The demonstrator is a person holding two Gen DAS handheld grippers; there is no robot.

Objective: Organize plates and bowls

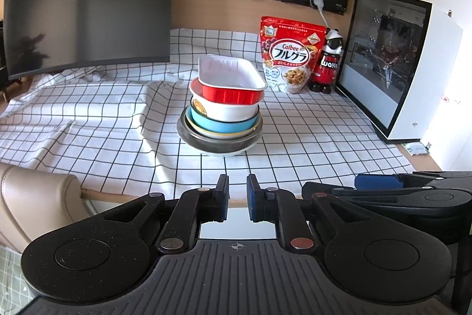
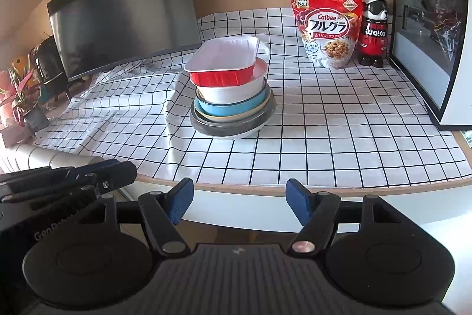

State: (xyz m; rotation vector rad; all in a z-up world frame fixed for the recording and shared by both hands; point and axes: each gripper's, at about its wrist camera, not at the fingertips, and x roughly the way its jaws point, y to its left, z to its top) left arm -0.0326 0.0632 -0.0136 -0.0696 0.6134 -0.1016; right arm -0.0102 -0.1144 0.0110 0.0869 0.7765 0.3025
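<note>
The stack [image 1: 222, 111] stands mid-tablecloth [image 1: 295, 138]; nested lower dishes show rims only. The top red tray [image 1: 231, 78] sits tilted, long axis running toward the wall. Left gripper [image 1: 237, 198]: narrow gap, empty. Right gripper [image 2: 239, 204]: spread wide, empty.

Each black claw [image 1: 237, 197] [image 2: 239, 204] carries blue fingertip pads [image 2: 180, 201] and silver pivot rivets.

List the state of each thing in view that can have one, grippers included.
Red foil tray: empty, tilted on top of the stack.
White bowl: nested in the blue bowl.
Dark pan: at the stack's base, on the checked tablecloth.
Calbee cereal bag: upright, sealed.
Monitor: off.
Left gripper: narrowly open, empty.
Right gripper: wide open, empty.
</note>
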